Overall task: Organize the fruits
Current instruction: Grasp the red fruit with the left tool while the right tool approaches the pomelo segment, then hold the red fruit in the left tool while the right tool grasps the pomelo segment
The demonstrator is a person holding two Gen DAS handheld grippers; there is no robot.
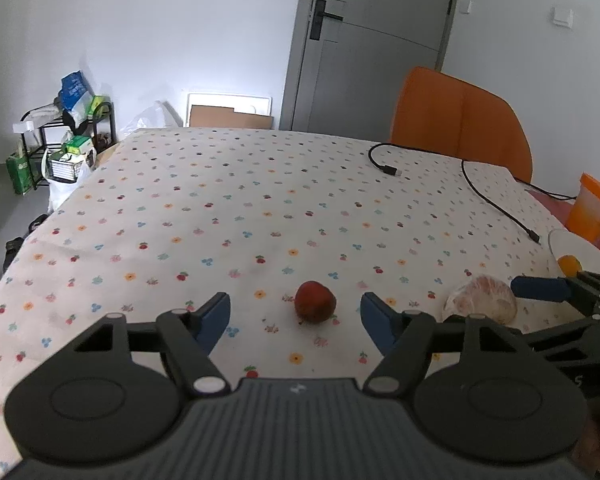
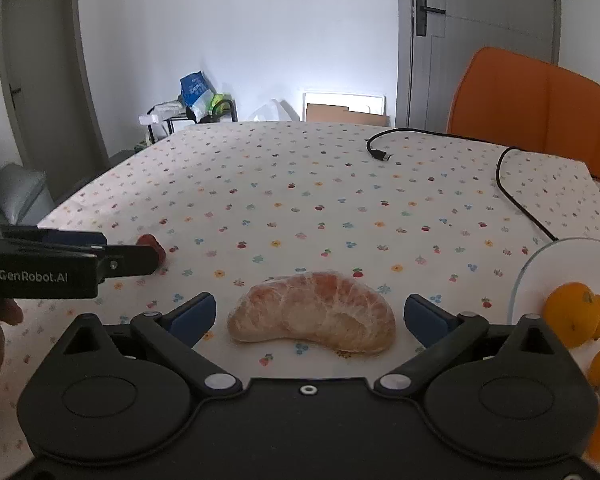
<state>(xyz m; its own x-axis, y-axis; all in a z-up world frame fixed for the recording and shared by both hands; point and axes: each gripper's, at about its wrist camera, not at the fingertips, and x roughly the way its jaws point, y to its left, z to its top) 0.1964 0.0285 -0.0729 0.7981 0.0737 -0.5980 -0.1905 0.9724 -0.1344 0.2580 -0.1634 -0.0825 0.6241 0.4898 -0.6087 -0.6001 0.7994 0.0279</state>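
The left tool (image 1: 295, 312) is being held half open around the small red fruit (image 1: 315, 302), pads not touching it yet, so a pickup is probably being lined up; the jaws would need closing a bit more first. The right tool (image 2: 310, 316) is being kept wide around the peeled pomelo piece (image 2: 312, 312) on the surface (image 2: 300, 184), also no contact. Just beside it, oranges (image 2: 572, 314) are being kept on a white plate (image 2: 556, 256), likely where both fruits are headed.
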